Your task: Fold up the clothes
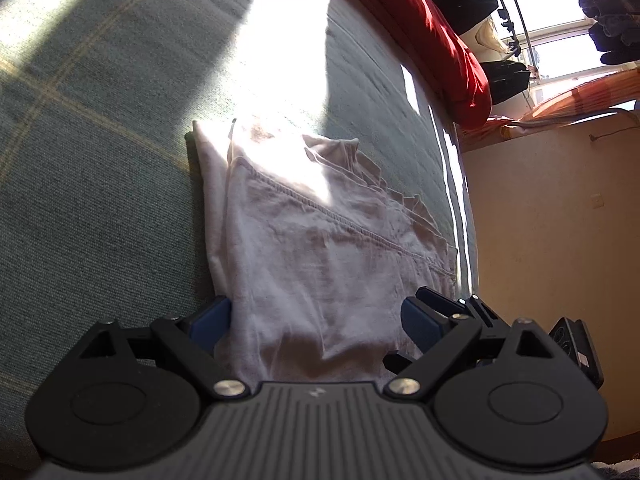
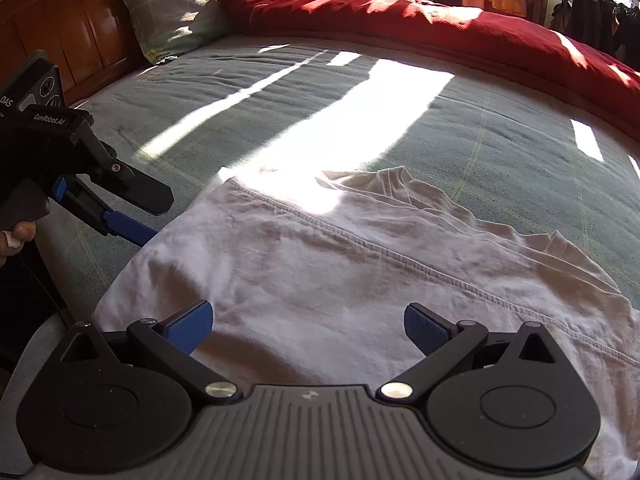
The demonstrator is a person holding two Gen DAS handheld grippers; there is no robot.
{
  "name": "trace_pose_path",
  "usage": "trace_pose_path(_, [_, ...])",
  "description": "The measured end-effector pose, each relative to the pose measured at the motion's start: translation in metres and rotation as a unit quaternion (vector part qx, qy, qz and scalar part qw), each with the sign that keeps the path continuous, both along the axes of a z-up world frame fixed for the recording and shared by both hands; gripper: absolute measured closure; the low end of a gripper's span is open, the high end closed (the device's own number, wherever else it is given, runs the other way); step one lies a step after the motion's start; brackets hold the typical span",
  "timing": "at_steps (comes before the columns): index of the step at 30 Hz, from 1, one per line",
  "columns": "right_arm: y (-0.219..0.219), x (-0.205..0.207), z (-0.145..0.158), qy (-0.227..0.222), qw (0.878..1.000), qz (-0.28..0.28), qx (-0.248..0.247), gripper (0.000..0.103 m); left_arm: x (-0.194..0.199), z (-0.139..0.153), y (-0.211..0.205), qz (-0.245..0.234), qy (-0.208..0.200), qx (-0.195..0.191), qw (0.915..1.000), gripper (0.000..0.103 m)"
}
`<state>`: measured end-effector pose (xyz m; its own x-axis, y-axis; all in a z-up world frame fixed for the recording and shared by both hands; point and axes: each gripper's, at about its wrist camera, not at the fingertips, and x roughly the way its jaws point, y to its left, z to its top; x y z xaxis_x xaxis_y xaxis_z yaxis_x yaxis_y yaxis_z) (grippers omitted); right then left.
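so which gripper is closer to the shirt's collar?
Right, though neither is close. The right gripper hangs open over the white shirt, the collar straight ahead. The left gripper sits open at the shirt's side edge.

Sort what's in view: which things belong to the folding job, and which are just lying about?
In the job:
white shirt, partly folded on the bed
left gripper, open, at the shirt's edge
right gripper, open over the shirt
bedsheet, the work surface

Lying about:
red duvet
pillow
hanging clothes
headboard
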<state>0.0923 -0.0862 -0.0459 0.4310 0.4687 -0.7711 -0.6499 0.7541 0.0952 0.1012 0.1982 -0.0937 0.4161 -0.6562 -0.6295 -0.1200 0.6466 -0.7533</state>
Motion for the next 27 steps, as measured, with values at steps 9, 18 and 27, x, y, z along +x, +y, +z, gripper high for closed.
trace_pose_path(9, [-0.001, 0.002, 0.001, -0.001, 1.0, -0.003, -0.005, 0.0, -0.014, 0.009, -0.001, -0.026, -0.011, 0.003, 0.9996, 0.012])
trace_pose_path(18, [0.0, 0.003, -0.006, 0.013, 1.0, -0.011, -0.003, 0.0, 0.004, -0.009, 0.006, -0.008, -0.009, -0.03, 0.9995, 0.011])
trace_pose_path(27, [-0.007, 0.007, -0.006, 0.016, 1.0, -0.02, -0.005, 0.0, -0.001, -0.032, -0.003, -0.044, 0.005, -0.082, 0.9956, 0.011])
